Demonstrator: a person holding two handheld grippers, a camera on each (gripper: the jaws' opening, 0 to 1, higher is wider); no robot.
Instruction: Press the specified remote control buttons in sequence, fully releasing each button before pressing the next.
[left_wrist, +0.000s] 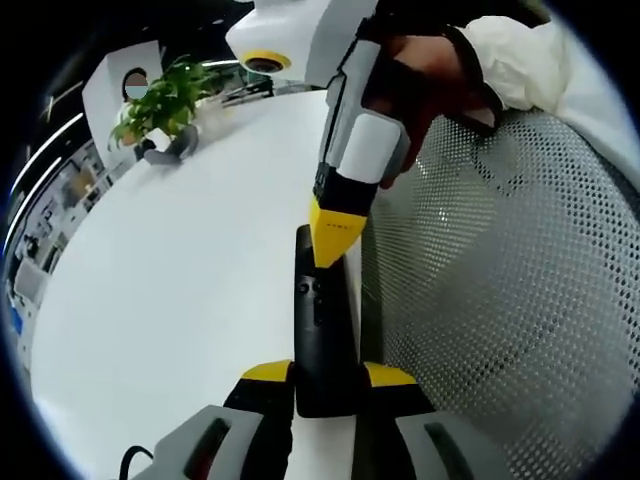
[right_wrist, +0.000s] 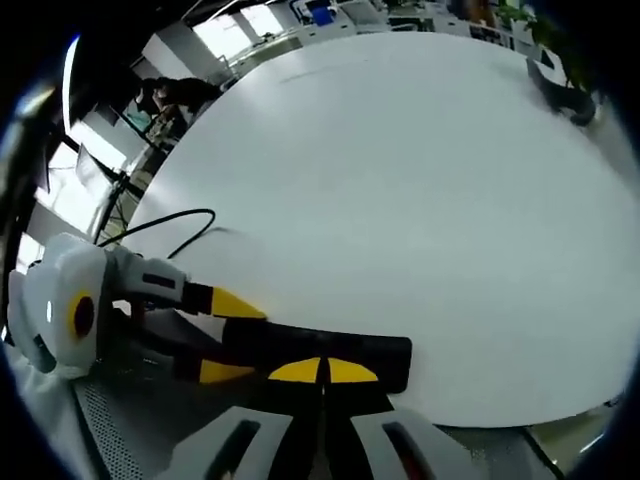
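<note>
Nearest the lens in the left gripper view, the left claw (left_wrist: 327, 375) is seen with its yellow-tipped jaws pinching the near end of the black remote control (left_wrist: 322, 330), one jaw at each long edge. The remote is held lengthwise, its long axis running straight away from this claw toward the far end, its button face turned to the camera. At that far end, the right claw (left_wrist: 335, 235) is met, reaching in from above with its jaws pressed together into one yellow point. That point sits right over the remote's upper face, either touching or just above it; contact cannot be confirmed. Further right, a hand (left_wrist: 425, 85) is seen gripping the right tool, above a grey perforated mesh surface (left_wrist: 520, 290).

Over in the right gripper view, the left claw (right_wrist: 225, 335) is picked up at the left, clamped across one end of the remote (right_wrist: 330, 358), which lies crosswise here at the near edge of the white desk (right_wrist: 400, 180). The right claw's (right_wrist: 322, 372) yellow tips are shown closed together against the remote's near long edge.

The coming press is judged to turn on this: the buttons lie directly under the right claw's tip, so a short push straight into the face is called for, while the remote is steadied by the left.
</note>
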